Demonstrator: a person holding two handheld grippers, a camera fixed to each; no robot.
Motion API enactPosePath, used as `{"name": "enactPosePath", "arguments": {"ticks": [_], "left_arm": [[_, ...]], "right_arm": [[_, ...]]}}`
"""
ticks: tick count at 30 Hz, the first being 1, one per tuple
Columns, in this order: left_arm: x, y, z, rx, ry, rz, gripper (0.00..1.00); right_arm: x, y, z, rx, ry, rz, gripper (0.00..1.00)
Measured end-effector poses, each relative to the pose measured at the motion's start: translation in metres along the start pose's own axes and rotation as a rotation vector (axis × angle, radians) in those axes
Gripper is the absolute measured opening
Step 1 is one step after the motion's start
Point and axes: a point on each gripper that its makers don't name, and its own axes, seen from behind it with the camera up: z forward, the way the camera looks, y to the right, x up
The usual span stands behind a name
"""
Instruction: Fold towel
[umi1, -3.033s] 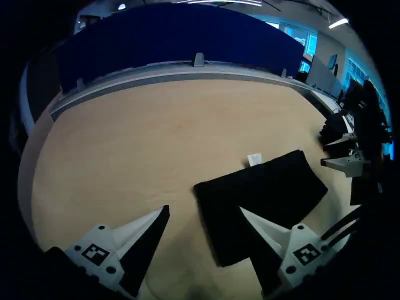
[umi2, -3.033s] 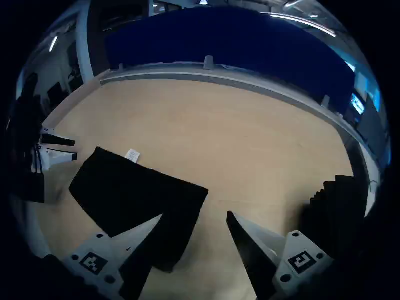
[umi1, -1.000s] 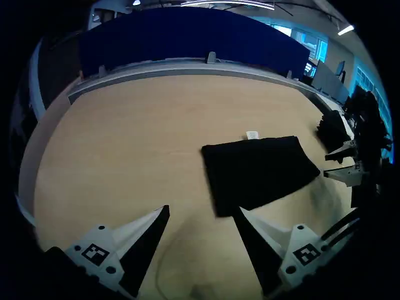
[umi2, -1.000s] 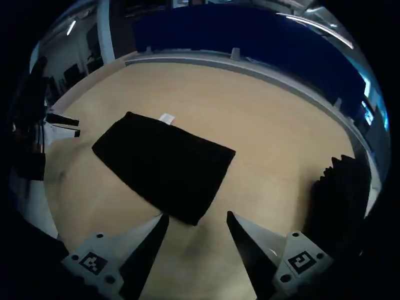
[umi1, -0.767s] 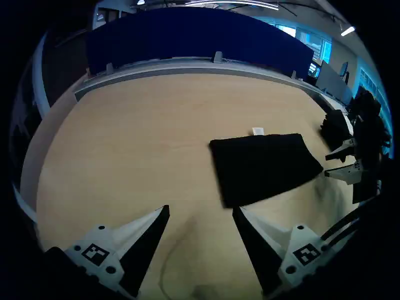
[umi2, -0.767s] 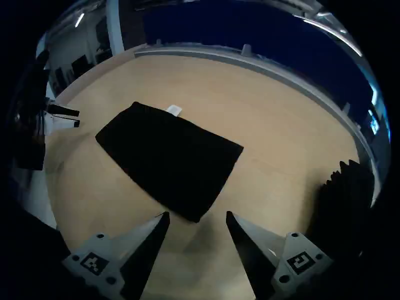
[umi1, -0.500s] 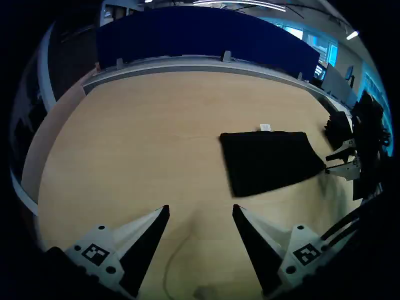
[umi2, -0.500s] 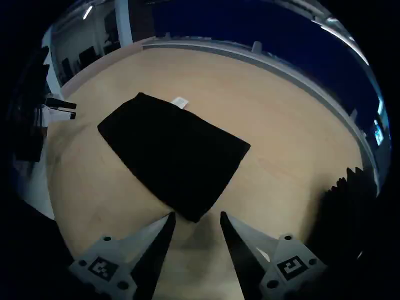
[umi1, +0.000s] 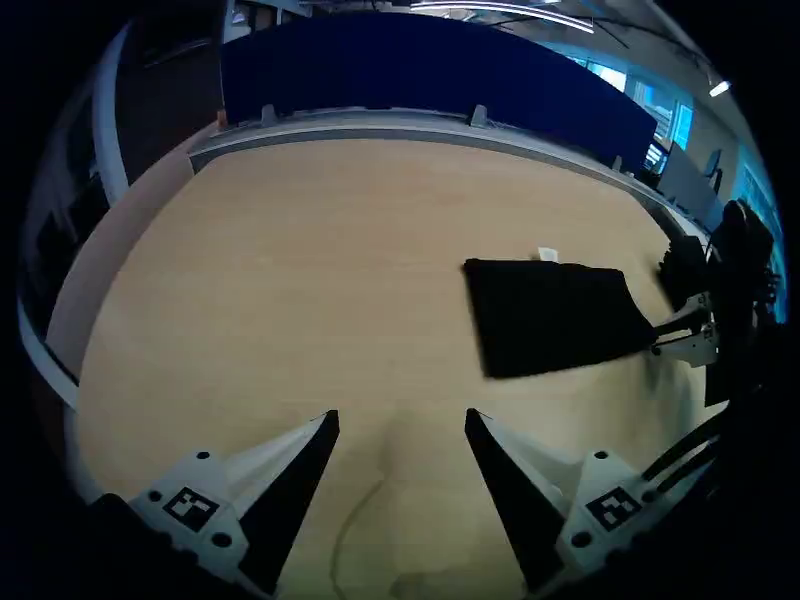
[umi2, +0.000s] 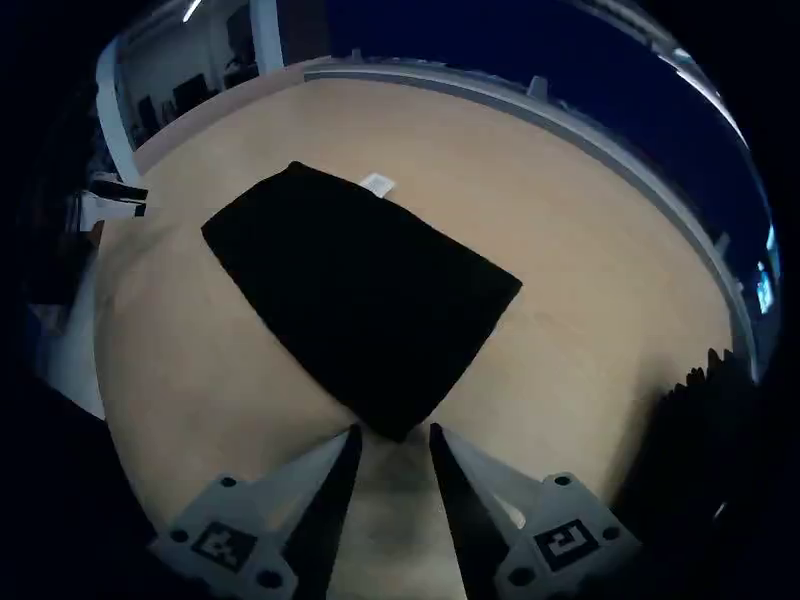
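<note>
**Reaching at a folded towel from two sides of the table**

We see a broad, pale wooden table (umi1: 280, 270) taking up most of both views, with a long dark blue partition (umi1: 430, 70) standing along its far edge behind a grey rail.

On the bare wood lies the towel (umi2: 360, 300), black and folded into a flat rectangle. In the left gripper view it sits to the right of centre, well apart from the near edge. In the right gripper view it lies slantwise across the middle, one corner pointing down toward the camera.

A dark ridged object (umi2: 700, 430) stands at the lower right of the right gripper view. We cannot tell what it is.

Our left gripper (umi1: 400, 425) hangs over bare table short of the towel, its jaws spread wide and holding nothing.

Our right gripper (umi2: 392, 432) is at the towel's near corner. Its jaws are drawn narrow, with a gap between them, and the corner's tip lies just at that gap. We cannot tell whether either finger touches the cloth. In the left gripper view we see this same gripper at the towel's right-hand corner.

A small white tag (umi2: 377, 184) pokes out from the towel's far edge, flat on the table.
</note>
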Motion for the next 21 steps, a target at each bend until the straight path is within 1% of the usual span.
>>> {"name": "enactPosePath", "arguments": {"ticks": [4,6,8,14,21], "left_arm": [[0.0006,-0.0012,-0.0019,0.003,0.003,-0.004,0.93],[0.0006,-0.0018,-0.0024,0.004,0.003,-0.005,0.93],[0.0000,-0.0033,-0.0025,0.007,0.003,-0.004,0.93],[-0.0019,-0.0069,-0.0038,0.012,0.002,-0.010,0.93],[-0.0025,-0.0097,-0.0062,0.015,0.002,-0.013,0.93]], "right_arm": [[0.0002,0.0002,0.0012,0.005,0.000,0.002,0.31],[0.0001,-0.0005,0.0015,0.009,-0.002,0.001,0.26],[0.0012,-0.0006,0.0009,0.008,0.002,-0.004,0.23],[0.0037,0.0014,0.0007,-0.003,0.006,-0.016,0.06],[0.0093,0.0024,-0.0001,-0.006,0.016,-0.018,0.05]]}}
